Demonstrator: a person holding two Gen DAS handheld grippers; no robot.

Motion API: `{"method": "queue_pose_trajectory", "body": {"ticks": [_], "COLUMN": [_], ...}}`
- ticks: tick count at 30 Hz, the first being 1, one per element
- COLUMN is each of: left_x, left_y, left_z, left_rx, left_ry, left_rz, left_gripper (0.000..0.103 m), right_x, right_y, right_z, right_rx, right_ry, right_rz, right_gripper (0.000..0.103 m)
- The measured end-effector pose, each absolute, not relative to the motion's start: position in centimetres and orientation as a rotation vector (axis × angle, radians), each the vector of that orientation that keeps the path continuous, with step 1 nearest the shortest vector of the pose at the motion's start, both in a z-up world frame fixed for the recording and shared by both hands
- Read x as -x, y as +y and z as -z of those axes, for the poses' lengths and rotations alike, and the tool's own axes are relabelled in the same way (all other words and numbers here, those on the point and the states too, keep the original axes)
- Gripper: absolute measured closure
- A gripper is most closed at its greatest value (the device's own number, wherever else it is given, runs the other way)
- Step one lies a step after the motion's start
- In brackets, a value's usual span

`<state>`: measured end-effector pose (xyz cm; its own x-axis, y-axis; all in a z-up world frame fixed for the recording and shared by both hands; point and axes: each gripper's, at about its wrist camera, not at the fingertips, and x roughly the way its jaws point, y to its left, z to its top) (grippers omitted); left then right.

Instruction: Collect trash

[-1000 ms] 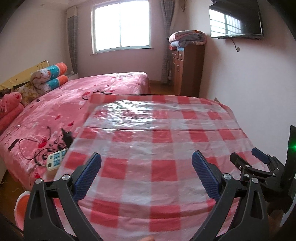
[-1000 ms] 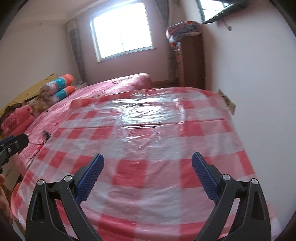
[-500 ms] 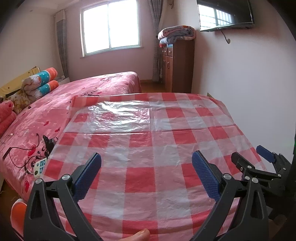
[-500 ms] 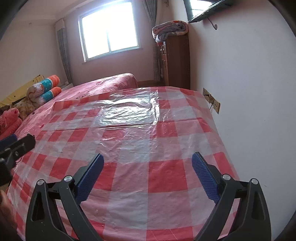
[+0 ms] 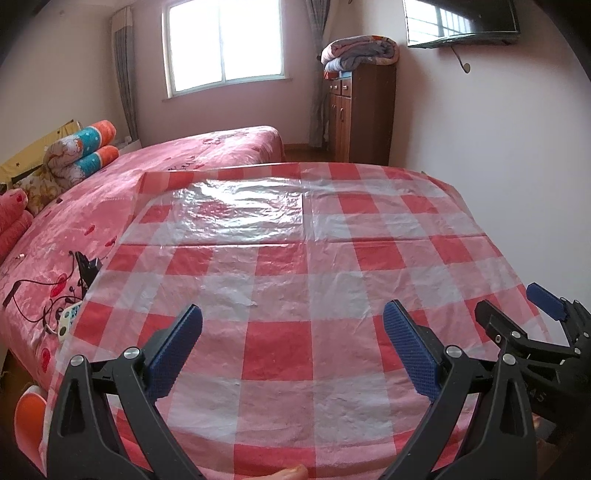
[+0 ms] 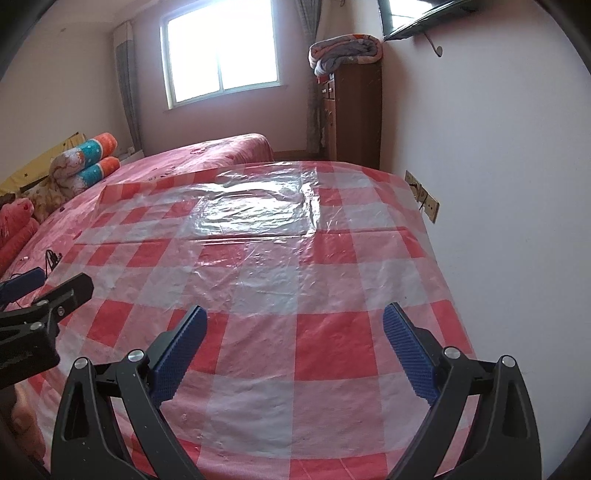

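No trash visible in either view: nothing loose sits on the red-and-white checked plastic cloth (image 5: 295,266) covering the table, so I can't tell where the task's thing is; it fits both trash lying out of frame and trash already gone. Left gripper (image 5: 291,347) at bottom centre of the left view, fingers spread wide, nothing between them. Right gripper (image 6: 293,347) likewise in its own view, wide open and empty; it also shows at lower right of the left view, and the left one pokes in at the left edge of the right view. Both hover over the near edge of the cloth, not clearly touching it. Risks, as I judge them: the thin, creased, glossy cloth could snag on a finger tip and drag or bunch if a gripper drops low; glare patch at upper centre could hide small clear scraps; the two grippers sit close side by side and could knock each other on a crossing reach. Around: pink bed (image 5: 207,155) at left touching the table, with a black cable (image 5: 44,295) and a remote (image 5: 68,319) near its edge, easy to mistake for litter. Wooden cabinet (image 5: 360,114) at upper right with folded blankets (image 5: 360,51) on top, wall TV (image 5: 461,20), window (image 5: 225,40) at upper centre, wall socket (image 6: 421,195) right of the table. Nothing blocks the table top.
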<state>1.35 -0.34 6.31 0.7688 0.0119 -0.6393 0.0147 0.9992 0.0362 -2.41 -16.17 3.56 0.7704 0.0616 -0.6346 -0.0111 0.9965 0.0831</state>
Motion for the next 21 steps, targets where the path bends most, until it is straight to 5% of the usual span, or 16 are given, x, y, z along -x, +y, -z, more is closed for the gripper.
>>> {"method": "queue_pose_trajectory", "body": {"ticks": [21], "left_x": [-4.6], "left_y": [0.9], "left_z": [-1.1], "left_rx": [0.005], "left_ry": [0.874], "left_rz": [-0.063], "left_gripper": [0.004], "right_x": [-0.2], "right_y": [-14.7], "right_z": [-1.2], "right_rx": [-0.02], "right_ry": [0.882], "right_rz": [-0.017], "right_gripper": [0.007]}}
